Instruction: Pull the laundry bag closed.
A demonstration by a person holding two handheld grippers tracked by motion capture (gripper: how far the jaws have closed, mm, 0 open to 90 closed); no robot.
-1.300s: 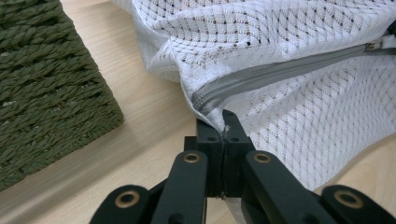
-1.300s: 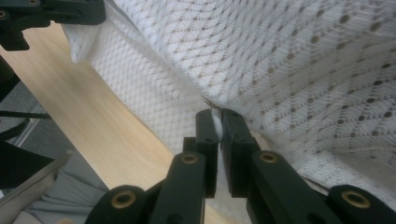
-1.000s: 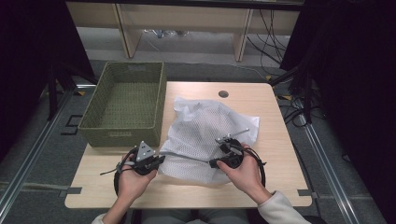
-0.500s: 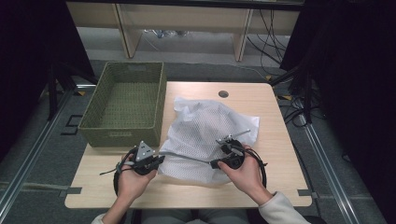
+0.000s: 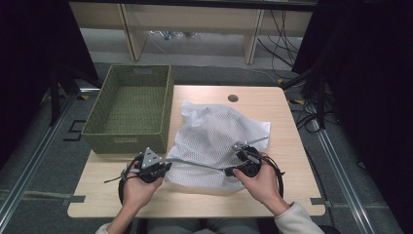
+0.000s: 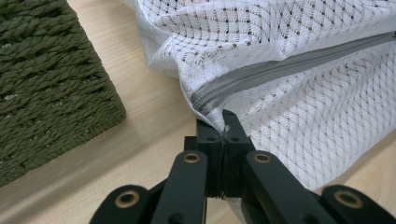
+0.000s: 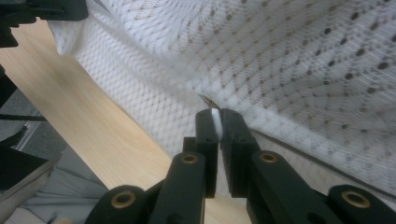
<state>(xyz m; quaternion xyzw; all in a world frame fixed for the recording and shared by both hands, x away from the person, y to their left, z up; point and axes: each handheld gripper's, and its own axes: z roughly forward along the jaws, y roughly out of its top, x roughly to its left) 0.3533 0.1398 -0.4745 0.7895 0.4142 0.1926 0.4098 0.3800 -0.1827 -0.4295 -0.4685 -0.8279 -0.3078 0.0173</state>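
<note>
your left gripper [image 5: 163, 167] is pinched tight on the end of the grey zipper [image 6: 285, 67] at the near left corner of the white mesh bag [image 5: 214, 139], with a sliver of fabric caught between the jaws in the left gripper view. your right gripper [image 5: 233, 171] is clamped on the same zipper line farther along, near the bag's front edge; the right gripper view shows a small white piece squeezed between its jaws, with mesh draped over and around them. the zipper runs taut between the two grippers. the bag lies crumpled in the middle of the counter [image 5: 282, 112], spreading from your hands toward 12 o'clock. the green woven basket [image 5: 131, 109] sits at 10 o'clock from the bag, just beside it, hanging partly off the counter's left edge.
</note>
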